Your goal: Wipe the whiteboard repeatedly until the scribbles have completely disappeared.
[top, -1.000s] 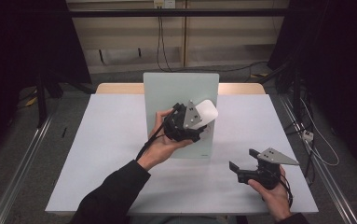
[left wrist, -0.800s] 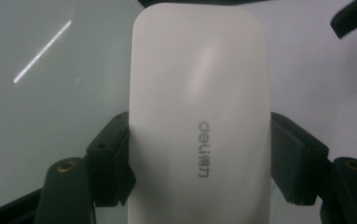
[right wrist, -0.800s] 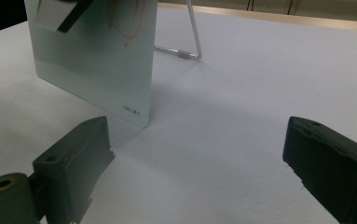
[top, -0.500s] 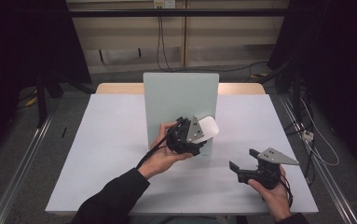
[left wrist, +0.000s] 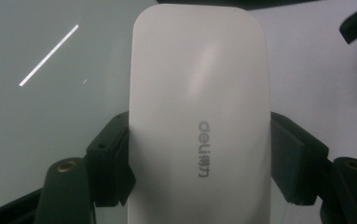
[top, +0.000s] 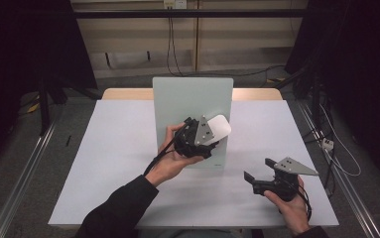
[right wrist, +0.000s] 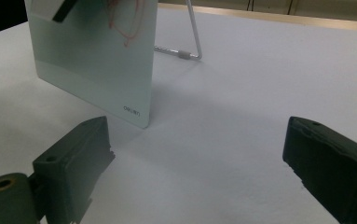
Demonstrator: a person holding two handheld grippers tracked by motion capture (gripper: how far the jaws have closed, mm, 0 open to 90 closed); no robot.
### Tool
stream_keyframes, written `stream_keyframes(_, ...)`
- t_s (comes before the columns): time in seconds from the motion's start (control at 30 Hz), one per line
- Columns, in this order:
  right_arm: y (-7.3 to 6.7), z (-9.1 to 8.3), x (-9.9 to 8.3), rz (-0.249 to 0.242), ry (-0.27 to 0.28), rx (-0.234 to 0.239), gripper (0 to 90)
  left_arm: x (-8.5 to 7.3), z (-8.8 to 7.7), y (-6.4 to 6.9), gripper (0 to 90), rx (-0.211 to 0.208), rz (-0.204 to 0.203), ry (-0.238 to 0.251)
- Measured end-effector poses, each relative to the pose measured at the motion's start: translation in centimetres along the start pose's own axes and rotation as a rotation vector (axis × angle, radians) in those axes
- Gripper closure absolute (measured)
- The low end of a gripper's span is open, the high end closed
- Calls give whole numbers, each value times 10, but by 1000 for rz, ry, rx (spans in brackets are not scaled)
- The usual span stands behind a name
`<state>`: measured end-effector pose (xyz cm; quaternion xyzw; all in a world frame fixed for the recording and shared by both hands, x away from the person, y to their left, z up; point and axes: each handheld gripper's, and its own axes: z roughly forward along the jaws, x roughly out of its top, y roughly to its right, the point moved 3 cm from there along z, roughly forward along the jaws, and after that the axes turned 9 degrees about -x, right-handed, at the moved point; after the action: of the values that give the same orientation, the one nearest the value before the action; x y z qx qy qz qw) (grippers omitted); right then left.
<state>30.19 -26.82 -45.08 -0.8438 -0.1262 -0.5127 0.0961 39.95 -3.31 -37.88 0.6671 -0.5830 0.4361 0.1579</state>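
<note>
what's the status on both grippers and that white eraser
Left gripper shut on white eraser, held at the glass board. Right gripper open, resting low on the table. Nothing in the way.

Left claw (left wrist: 199,158) clamps white eraser (left wrist: 199,93) vs board (left wrist: 50,93).

We wear black long sleeves (top: 120,206). Our left gripper (top: 212,136) and right gripper (top: 255,179) are black, each topped by a grey three-cornered plate with small holes; brass-ringed screw holes sit by the jaws at seven o'clock.
</note>
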Motion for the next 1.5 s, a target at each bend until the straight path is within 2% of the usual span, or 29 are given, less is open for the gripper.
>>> stream_keyframes(0.2, 0, 0, 0, 0, -4, 0, 73, -13, 13, 17, 311, -52, 29, -53)
stream_keyframes(0.47, -1, 0, 0, -1, -5, 1, 73, -23, 23, 31, 311, -85, 28, -88)
stream_keyframes(0.63, 0, 0, 0, 0, -4, -1, 73, -22, 22, 29, 311, -93, 12, -88)
stream_keyframes(0.7, 0, 0, 0, -1, -3, 0, 73, -20, 20, 27, 311, -83, 18, -83)
stream_keyframes(0.73, 0, 0, 0, -1, -3, 0, 73, -19, 19, 25, 311, -80, 3, -77)
stream_keyframes(0.97, -1, 0, 0, 0, -4, 0, 73, -8, 6, 9, 311, -33, -28, -19)
stream_keyframes(1.07, -1, 0, 0, 0, -5, 0, 73, -10, 7, 11, 310, -29, -17, -30)
stream_keyframes(1.17, -1, 1, 0, 1, -7, 0, 73, -15, 14, 18, 311, -58, -5, -46)
stream_keyframes(1.27, -1, 1, 0, -1, -5, 1, 73, -21, 21, 27, 311, -95, 6, -91)
stream_keyframes(1.5, -1, 1, 0, -1, -5, 0, 73, -30, 31, 39, 310, -147, 21, -156)
